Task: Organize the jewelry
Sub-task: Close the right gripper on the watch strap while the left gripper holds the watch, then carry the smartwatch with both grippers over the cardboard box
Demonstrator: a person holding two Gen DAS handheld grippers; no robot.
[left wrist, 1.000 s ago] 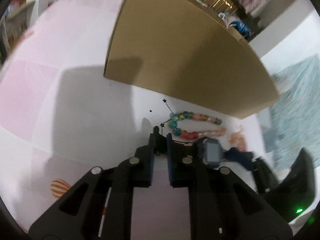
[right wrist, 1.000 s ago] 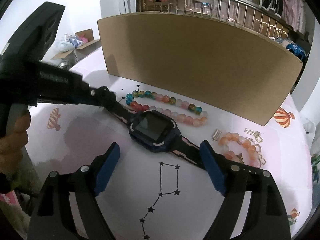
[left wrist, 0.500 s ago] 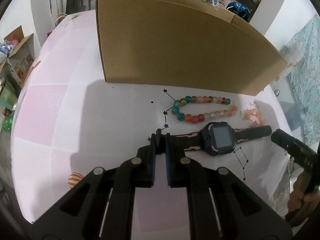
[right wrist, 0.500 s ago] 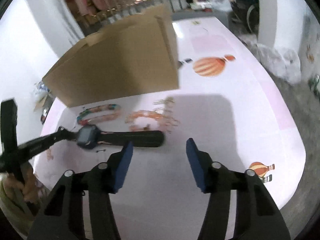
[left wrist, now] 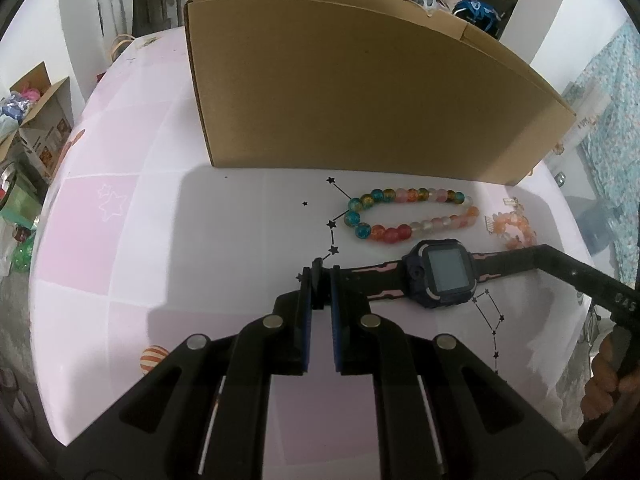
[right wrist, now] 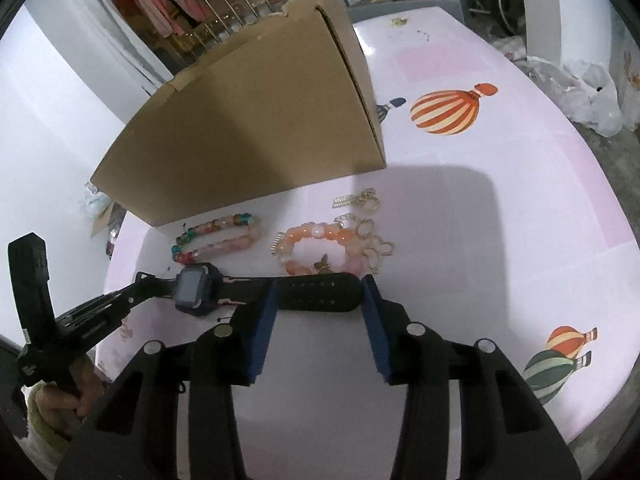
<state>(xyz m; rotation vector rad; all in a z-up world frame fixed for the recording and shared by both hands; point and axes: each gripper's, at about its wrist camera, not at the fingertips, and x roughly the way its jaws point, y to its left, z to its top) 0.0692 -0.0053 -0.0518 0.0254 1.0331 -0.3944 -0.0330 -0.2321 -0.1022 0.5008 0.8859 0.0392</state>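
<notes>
Tabletop [left wrist: 120, 240]: we find the watch [right wrist: 196, 288] lying flat on it, in front of the box [left wrist: 360, 100].
Watch axis: we read it crosswise to both claws.
Left claw [left wrist: 320, 292]: clenched on one strap end.
Right claw [right wrist: 320, 300]: just closing, straddling the other strap end [right wrist: 320, 292]; pads not yet pressing, we judge.

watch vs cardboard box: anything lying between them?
Yes. In the left wrist view the multicolored bead bracelet lies on the table between the watch and the cardboard box. The right wrist view shows it too.
</notes>
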